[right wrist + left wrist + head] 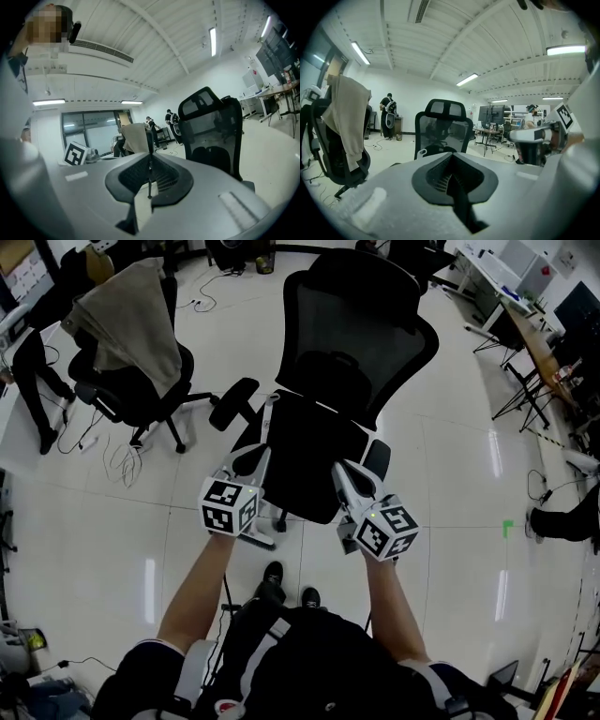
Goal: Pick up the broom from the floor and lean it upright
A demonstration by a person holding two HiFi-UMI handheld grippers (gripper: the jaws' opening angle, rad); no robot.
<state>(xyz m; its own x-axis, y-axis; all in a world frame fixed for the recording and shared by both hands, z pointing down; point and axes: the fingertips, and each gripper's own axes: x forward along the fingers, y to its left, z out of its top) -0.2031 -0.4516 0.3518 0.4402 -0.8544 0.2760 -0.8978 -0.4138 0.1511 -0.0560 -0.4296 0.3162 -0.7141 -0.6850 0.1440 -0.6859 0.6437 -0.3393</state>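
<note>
My left tool (452, 158) and right tool (150, 161) are clenched, empty. I see no broom, perhaps behind the office chair (361, 329), so locating it comes first.

The left gripper (451, 159) has its jaws pressed together with nothing between them, and it looks out level across a bright office floor. Straight ahead stands a black mesh-backed office chair (443, 127), and at the left edge is a second chair with a beige cloth (346, 119) draped over its back. A person (388, 117) stands far off by the back wall, desks with monitors (494, 115) lie to the right, and the right gripper's marker cube (564, 115) shows at the right edge.
</note>
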